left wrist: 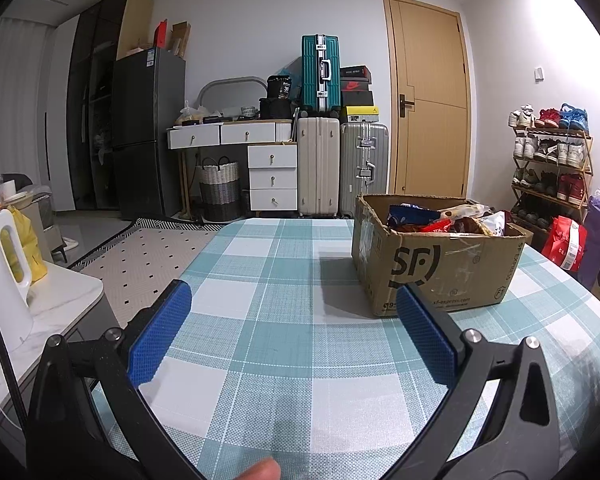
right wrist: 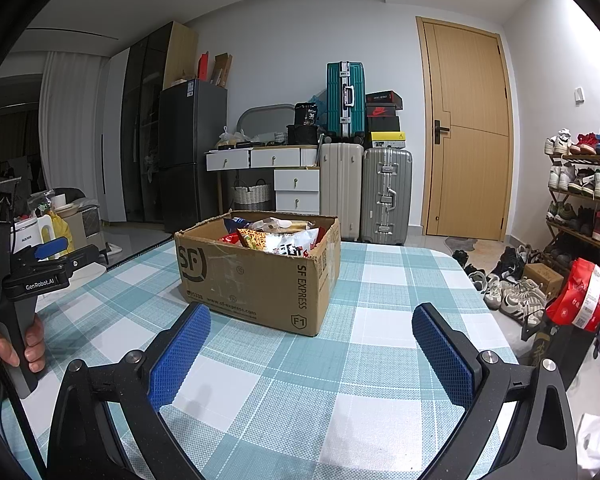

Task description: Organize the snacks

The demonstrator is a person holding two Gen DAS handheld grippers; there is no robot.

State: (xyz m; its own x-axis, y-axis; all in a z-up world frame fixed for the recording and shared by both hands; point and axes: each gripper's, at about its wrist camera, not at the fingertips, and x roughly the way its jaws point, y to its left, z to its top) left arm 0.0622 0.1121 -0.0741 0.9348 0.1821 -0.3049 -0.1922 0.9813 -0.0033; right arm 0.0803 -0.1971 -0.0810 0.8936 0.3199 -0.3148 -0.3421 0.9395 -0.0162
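I am holding my left gripper (left wrist: 294, 300) and right gripper (right wrist: 312, 322) with fingers spread wide and empty, hovering over the checked desk (right wrist: 380, 360), facing the cardboard box (right wrist: 256, 276) full of snacks (right wrist: 276, 240).

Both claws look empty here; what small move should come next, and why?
Probably bring the right claw forward to the open cardboard box and take a top snack packet: both claws are open and empty, and every snack is in the box.
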